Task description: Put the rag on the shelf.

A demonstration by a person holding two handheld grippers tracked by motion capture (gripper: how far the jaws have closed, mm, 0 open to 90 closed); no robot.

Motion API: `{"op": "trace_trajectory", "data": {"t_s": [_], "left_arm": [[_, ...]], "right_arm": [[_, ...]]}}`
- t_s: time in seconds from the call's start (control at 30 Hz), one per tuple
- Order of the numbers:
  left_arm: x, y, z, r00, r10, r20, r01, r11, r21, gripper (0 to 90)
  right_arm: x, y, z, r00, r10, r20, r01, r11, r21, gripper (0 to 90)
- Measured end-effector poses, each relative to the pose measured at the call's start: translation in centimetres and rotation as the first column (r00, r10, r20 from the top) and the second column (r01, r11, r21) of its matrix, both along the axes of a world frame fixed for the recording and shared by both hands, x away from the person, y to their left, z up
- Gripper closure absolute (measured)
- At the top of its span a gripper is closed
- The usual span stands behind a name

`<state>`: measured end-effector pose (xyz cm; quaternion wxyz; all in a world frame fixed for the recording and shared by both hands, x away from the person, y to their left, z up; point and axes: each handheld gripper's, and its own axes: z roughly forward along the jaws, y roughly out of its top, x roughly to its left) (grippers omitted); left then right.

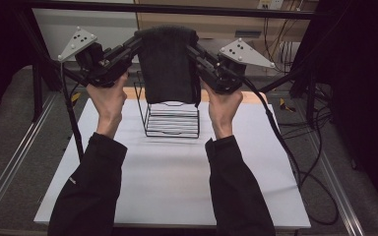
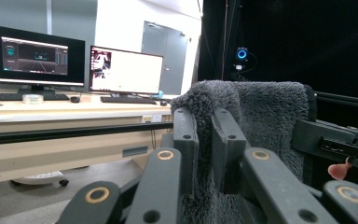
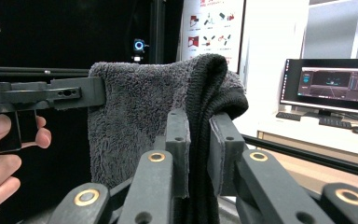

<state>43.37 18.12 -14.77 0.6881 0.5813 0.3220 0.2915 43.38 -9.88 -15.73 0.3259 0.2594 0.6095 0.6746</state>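
Observation:
A dark grey fluffy towel [image 1: 168, 64] hangs folded in the air above a black wire rack [image 1: 172, 120] on the white table [image 1: 177, 187]. My left gripper [image 1: 134, 46] is shut on the towel's upper left corner, and my right gripper [image 1: 193, 49] is shut on its upper right corner. In the left gripper view the towel [image 2: 261, 116] is pinched between the jaws of my left gripper [image 2: 205, 140]. In the right gripper view a folded edge of the towel [image 3: 135, 112] sits between the jaws of my right gripper [image 3: 198, 144], with the other gripper [image 3: 51, 95] holding the far corner.
The rack stands at the table's far middle, right under the towel. Cables [image 1: 295, 162] trail off the table's right side. A black frame bar [image 1: 177, 9] crosses the back. Beyond it stands a desk with monitors [image 2: 74, 65].

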Motion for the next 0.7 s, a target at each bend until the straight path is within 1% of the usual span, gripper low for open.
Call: {"op": "trace_trajectory", "data": {"t_s": [0.13, 0.33, 0.47, 0.57, 0.63, 0.7], "left_arm": [[0.6, 0.0, 0.4, 0.9999, 0.013, 0.000, -0.013, 0.9999, 0.006, 81.3], [1.6, 0.2, 1.1, 0.9997, 0.025, 0.002, -0.025, 0.9997, -0.003, 81.2], [2.1, 0.3, 1.7, 0.9995, 0.031, 0.010, -0.031, 0.9995, -0.004, 81.3], [2.5, 0.3, 2.2, 0.9992, 0.039, 0.008, -0.039, 0.9992, -0.007, 81.2], [2.7, 0.3, 2.3, 0.9987, 0.049, 0.014, -0.049, 0.9988, -0.005, 81.2], [3.0, 0.2, 2.5, 0.9987, 0.050, 0.008, -0.050, 0.9988, 0.001, 81.3]], "right_arm": [[0.7, 0.2, 0.4, 1.0000, -0.005, 0.005, 0.005, 1.000, -0.002, 80.0], [1.8, 0.6, 1.2, 0.9999, -0.010, 0.004, 0.010, 1.000, 0.002, 80.0], [2.4, 0.7, 1.9, 0.9999, -0.009, 0.012, 0.009, 1.000, 0.010, 80.0], [2.9, 0.8, 2.2, 0.9998, -0.012, 0.017, 0.012, 1.000, 0.012, 80.0], [3.1, 0.9, 2.3, 0.9998, -0.013, 0.018, 0.012, 1.000, 0.013, 80.0], [3.4, 0.9, 2.5, 0.9997, -0.015, 0.019, 0.015, 1.000, 0.010, 80.0]]}}
